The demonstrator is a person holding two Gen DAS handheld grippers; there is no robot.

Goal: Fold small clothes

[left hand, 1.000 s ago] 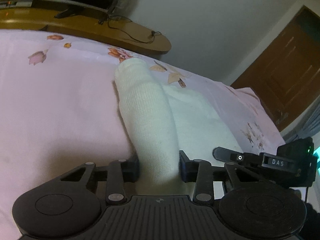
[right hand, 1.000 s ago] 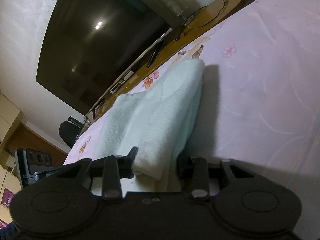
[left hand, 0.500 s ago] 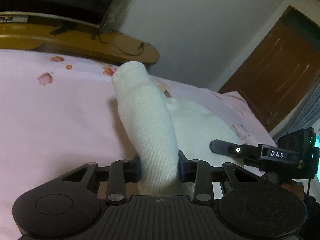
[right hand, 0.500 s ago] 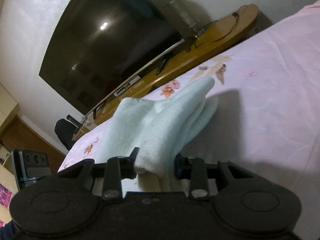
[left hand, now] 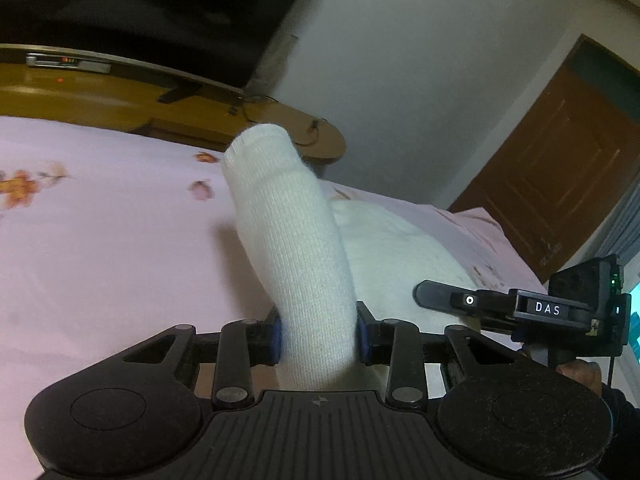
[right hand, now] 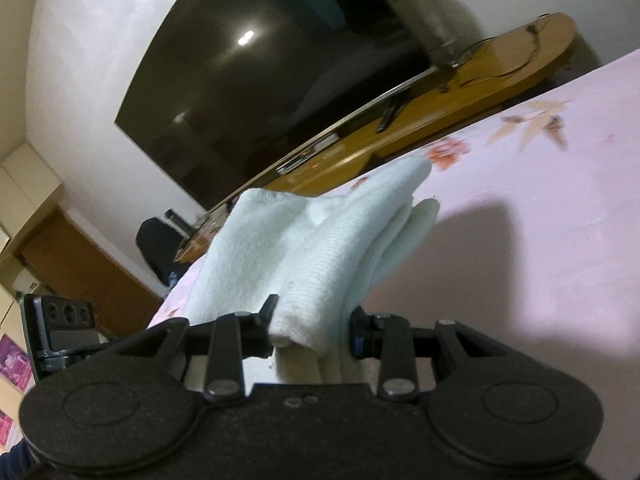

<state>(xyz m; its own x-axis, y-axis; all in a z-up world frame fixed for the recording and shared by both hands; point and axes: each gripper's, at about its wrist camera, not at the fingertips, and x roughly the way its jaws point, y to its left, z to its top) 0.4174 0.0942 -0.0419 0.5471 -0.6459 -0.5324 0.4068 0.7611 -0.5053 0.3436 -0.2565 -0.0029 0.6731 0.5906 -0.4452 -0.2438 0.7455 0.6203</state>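
1. A TV (left hand: 120, 12) is filling the top left of the left wrist view, above a wooden shelf (left hand: 120, 96).
2. The left gripper (left hand: 318, 334) is clenching a white garment (left hand: 296, 248), whose rolled end is rising over the pink sheet (left hand: 100, 248).
3. The right gripper (left hand: 520, 308) is showing at that view's right edge, near a brown door (left hand: 560, 176).
4. In the right wrist view, the right gripper (right hand: 310, 326) is pinching a folded edge of the garment (right hand: 320, 248), which is lifting clear of the sheet (right hand: 520, 280).
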